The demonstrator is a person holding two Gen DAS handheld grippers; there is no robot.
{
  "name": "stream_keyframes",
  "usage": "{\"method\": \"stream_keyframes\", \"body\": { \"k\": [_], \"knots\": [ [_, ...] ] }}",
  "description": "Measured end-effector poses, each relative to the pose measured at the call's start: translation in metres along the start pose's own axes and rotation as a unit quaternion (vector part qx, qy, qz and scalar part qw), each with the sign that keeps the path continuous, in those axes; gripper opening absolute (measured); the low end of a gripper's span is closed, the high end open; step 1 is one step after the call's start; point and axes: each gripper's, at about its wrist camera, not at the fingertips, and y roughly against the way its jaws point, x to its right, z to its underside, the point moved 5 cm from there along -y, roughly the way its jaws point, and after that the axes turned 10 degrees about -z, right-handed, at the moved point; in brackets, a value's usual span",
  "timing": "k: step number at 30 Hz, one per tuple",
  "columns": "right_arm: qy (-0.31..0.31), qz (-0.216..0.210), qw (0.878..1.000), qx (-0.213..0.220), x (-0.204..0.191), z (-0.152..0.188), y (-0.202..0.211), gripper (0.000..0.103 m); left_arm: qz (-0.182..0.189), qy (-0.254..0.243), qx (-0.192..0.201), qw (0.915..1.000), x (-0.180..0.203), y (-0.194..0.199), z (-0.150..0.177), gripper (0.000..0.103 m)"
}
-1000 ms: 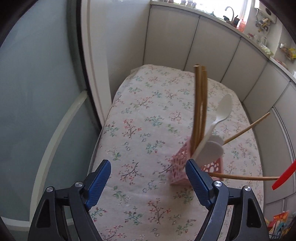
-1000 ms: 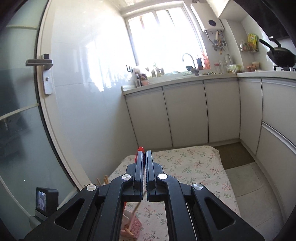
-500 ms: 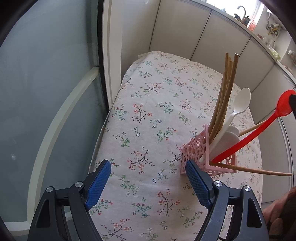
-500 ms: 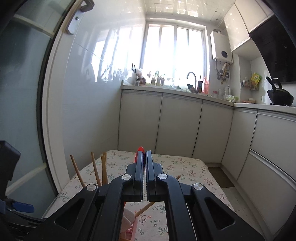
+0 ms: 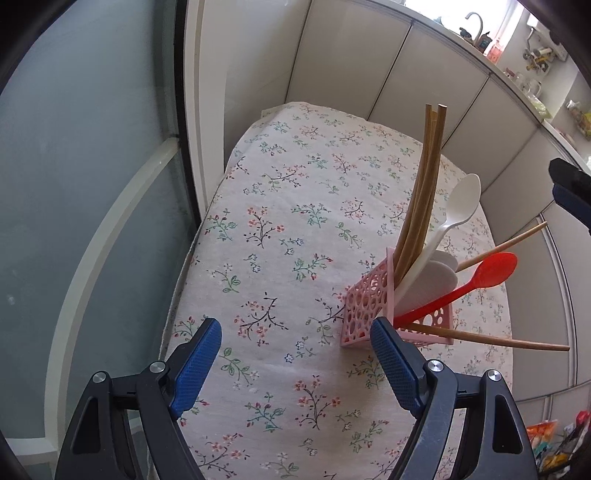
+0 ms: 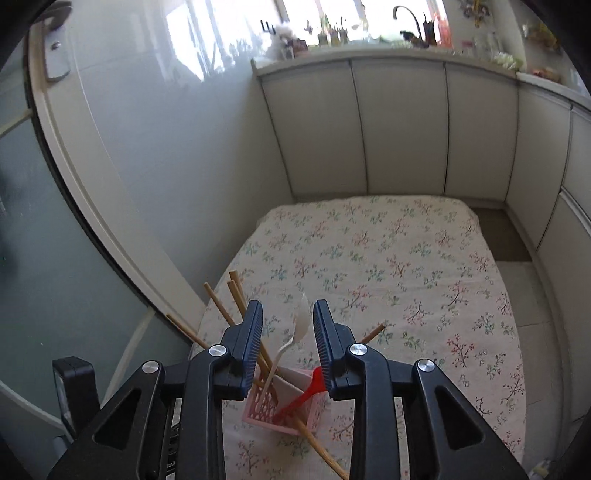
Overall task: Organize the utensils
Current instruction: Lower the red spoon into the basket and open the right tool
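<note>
The pink perforated holder stands on the flowered tablecloth, toward the near right part of the table. A red spoon leans in it with its bowl out to the right, beside a white spoon and a flat white utensil. Three wooden chopsticks rise steeply together from the holder; two more slant out low to the right.

The right gripper hangs just above the holder, its blue pads a short way apart with nothing pinched; its jaws have just been opening, and the red spoon sits below the right pad, apart from it. The white spoon and chopsticks poke up between and beside its fingers. The left gripper hovers over the cloth with its fingers spread wide and empty, the holder just past its right finger.

White cabinet doors wall the far side and right, a frosted glass door the left, and a counter with a tap runs under the window.

A second ago the red spoon was clamped in the shut right gripper, outside the holder; now it rests inside.
</note>
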Motion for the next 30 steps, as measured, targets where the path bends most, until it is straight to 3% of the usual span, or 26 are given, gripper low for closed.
{"method": "stream_keyframes", "body": {
  "k": [6, 10, 13, 15, 19, 25, 30],
  "knots": [
    [-0.021, 0.034, 0.993, -0.115, 0.022, -0.008, -0.050, 0.030, 0.010, -0.004, 0.007, 0.9999, 0.006, 0.004, -0.002, 0.084],
    [-0.035, 0.052, 0.988, -0.138, 0.029, -0.007, -0.078, 0.030, 0.011, -0.007, 0.006, 0.9999, 0.007, 0.003, -0.001, 0.084],
    [-0.011, 0.094, 0.987, -0.128, 0.030, -0.010, -0.087, 0.023, 0.012, -0.004, 0.005, 0.9999, 0.006, 0.002, -0.002, 0.084],
    [-0.001, 0.097, 0.989, -0.114, 0.027, -0.010, -0.083, 0.000, 0.013, -0.001, 0.005, 0.9999, 0.005, 0.002, -0.002, 0.084],
    [0.047, 0.107, 0.990, -0.082, 0.013, -0.001, -0.073, 0.000, 0.014, 0.001, 0.005, 0.9999, 0.004, 0.003, -0.002, 0.084],
    [0.066, 0.073, 0.994, -0.056, 0.005, 0.005, -0.059, 0.000, 0.016, 0.003, 0.007, 0.9998, 0.002, 0.004, -0.001, 0.084],
    [0.076, 0.039, 0.992, -0.088, -0.002, 0.007, -0.055, 0.001, 0.020, 0.003, 0.008, 0.9998, 0.003, 0.003, -0.002, 0.084]
  ]
}}
